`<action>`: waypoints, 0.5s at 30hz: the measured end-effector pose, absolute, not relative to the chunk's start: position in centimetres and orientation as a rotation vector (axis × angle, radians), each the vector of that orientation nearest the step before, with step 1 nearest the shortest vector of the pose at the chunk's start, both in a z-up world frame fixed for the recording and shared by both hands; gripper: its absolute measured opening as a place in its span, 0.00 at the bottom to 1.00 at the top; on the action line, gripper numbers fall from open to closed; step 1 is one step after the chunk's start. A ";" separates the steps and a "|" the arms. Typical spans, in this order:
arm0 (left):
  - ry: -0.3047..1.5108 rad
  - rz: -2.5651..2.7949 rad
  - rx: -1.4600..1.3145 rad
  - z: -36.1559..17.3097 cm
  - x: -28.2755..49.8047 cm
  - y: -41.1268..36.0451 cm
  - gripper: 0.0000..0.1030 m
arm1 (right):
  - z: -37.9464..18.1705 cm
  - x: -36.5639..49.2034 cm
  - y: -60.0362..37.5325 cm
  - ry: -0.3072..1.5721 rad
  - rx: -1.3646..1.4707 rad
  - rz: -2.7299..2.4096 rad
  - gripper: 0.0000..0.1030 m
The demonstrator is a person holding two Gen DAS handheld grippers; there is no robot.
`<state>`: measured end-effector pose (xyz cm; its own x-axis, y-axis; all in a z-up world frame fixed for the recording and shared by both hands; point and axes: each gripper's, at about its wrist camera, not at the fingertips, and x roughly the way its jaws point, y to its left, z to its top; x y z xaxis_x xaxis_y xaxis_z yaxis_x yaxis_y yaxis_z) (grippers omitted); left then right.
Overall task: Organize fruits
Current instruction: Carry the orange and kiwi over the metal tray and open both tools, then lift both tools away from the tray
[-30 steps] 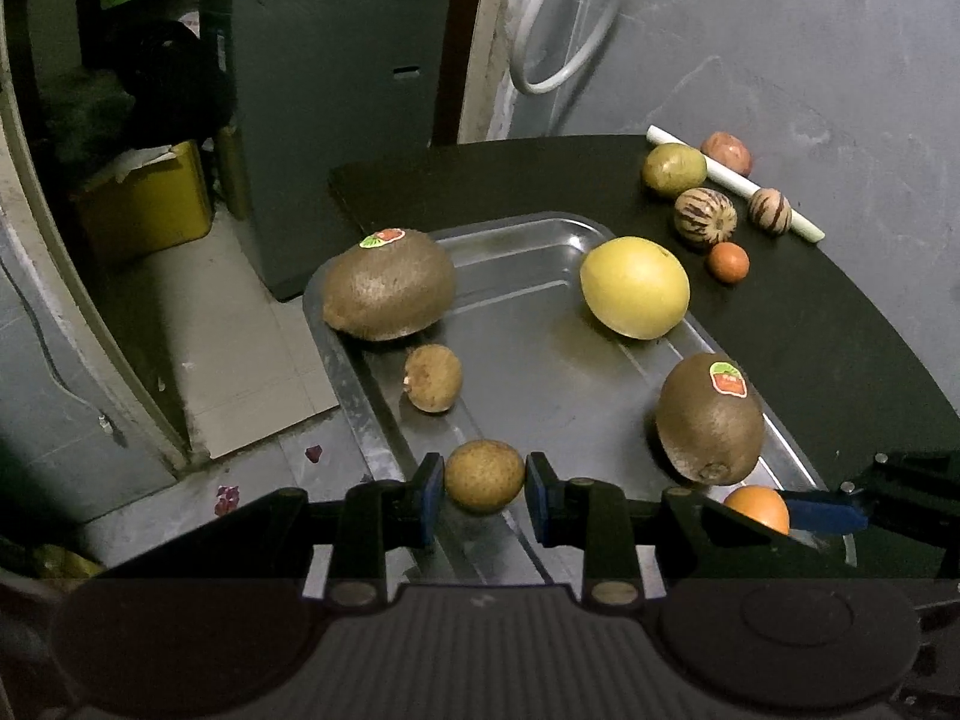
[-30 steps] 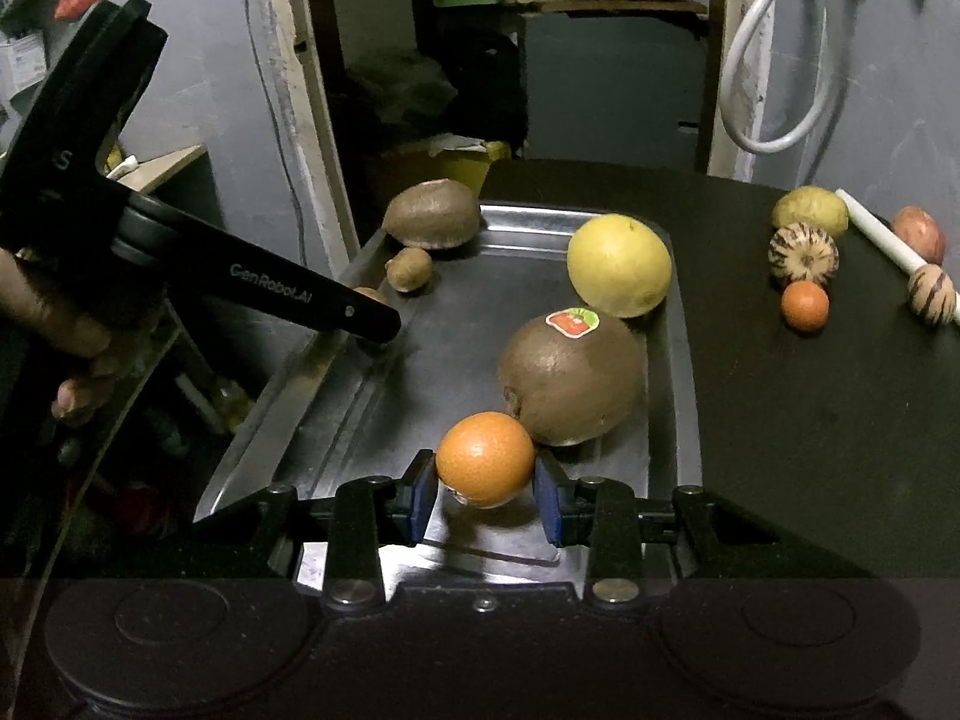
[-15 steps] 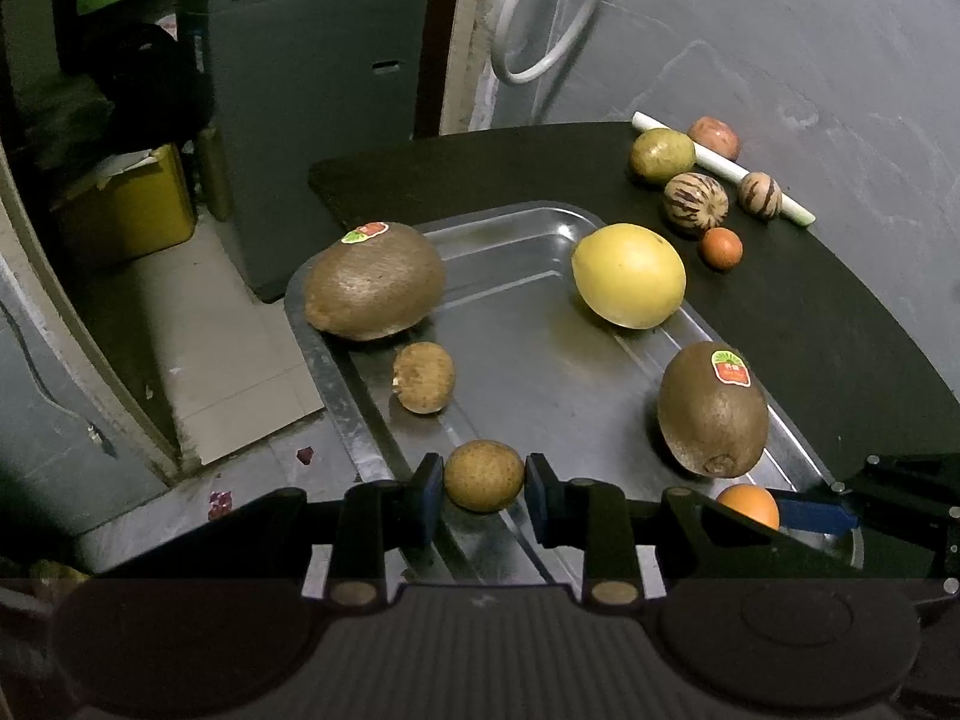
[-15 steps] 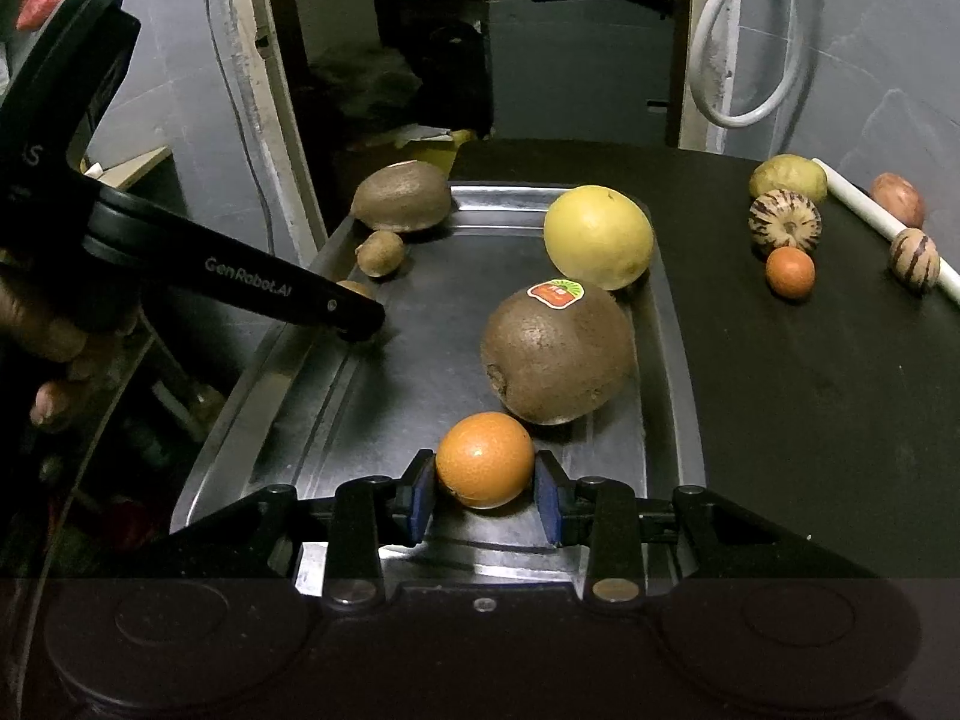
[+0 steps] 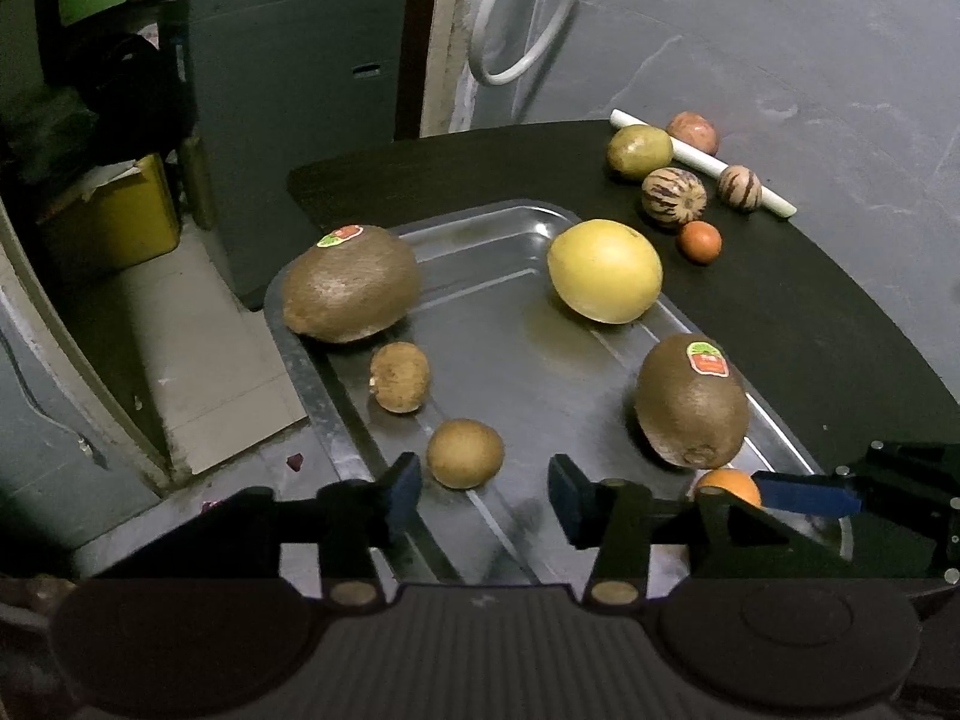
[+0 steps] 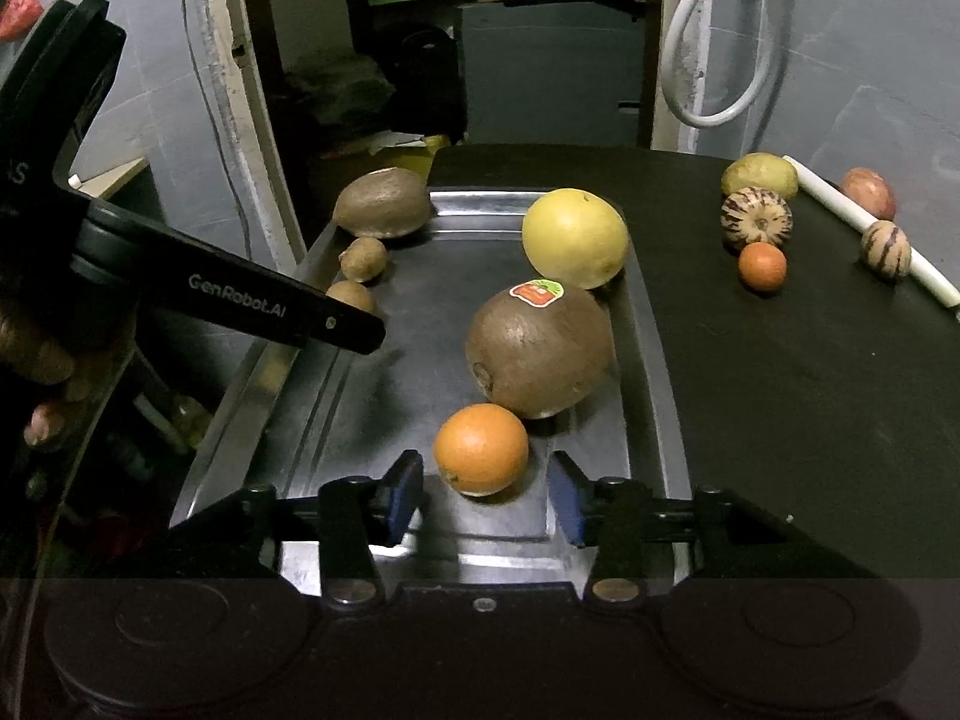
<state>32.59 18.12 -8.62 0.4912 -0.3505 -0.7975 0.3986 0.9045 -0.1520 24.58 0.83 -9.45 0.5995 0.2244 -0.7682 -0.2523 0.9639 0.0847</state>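
On the left, the left tool (image 5: pixel 480 492) hangs over the near left edge of the metal tray (image 5: pixel 510 312), its blue-padded fingers spread wide and gripping nothing. A small brown fruit (image 5: pixel 465 453) lies on the tray floor just ahead of the gap between the fingers, closer to the left finger, touching neither. Just beyond it sits a second small brown fruit (image 5: pixel 399 376), and behind that a large brown kiwi-like fruit (image 5: pixel 350 283) with a sticker rests in the far left corner of the tray, against the rim.

Toward the middle, a big yellow fruit (image 5: pixel 605 270) lies by the tray's right rim. Nearer the cameras, another large brown stickered fruit (image 5: pixel 691 402) sits on the right side of the tray.

An orange (image 6: pixel 481 449) rests on the tray floor just beside that brown fruit, ahead of the right tool (image 6: pixel 485 498). That tool is also wide open and holds nothing; the orange lies in front of the gap, clear of both pads.

To the right, on the dark table (image 6: pixel 780 360), a cluster lies well apart from the tray: a small reddish-orange fruit (image 6: pixel 762 265), a striped fruit (image 6: pixel 756 219), a yellow-green fruit (image 6: pixel 759 176), a second striped fruit (image 6: pixel 885 244) and a reddish fruit (image 6: pixel 867 193), with a white stick (image 6: pixel 870 228) running between them.
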 end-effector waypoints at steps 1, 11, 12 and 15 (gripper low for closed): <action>0.952 -0.456 0.053 -8.5 32.5 18.1 0.56 | -9.3 24.3 0.7 0.885 -0.033 0.274 0.52; 0.884 -0.412 -0.014 -5.5 29.9 18.7 0.94 | -5.6 19.7 -3.0 0.820 0.036 0.184 0.86; 0.873 -0.402 -0.019 -5.1 29.5 18.8 0.97 | -5.2 19.0 -3.5 0.811 0.051 0.170 0.90; 0.847 -0.388 -0.030 -3.9 27.9 18.7 0.99 | -4.0 16.5 -4.9 0.780 0.088 0.116 0.97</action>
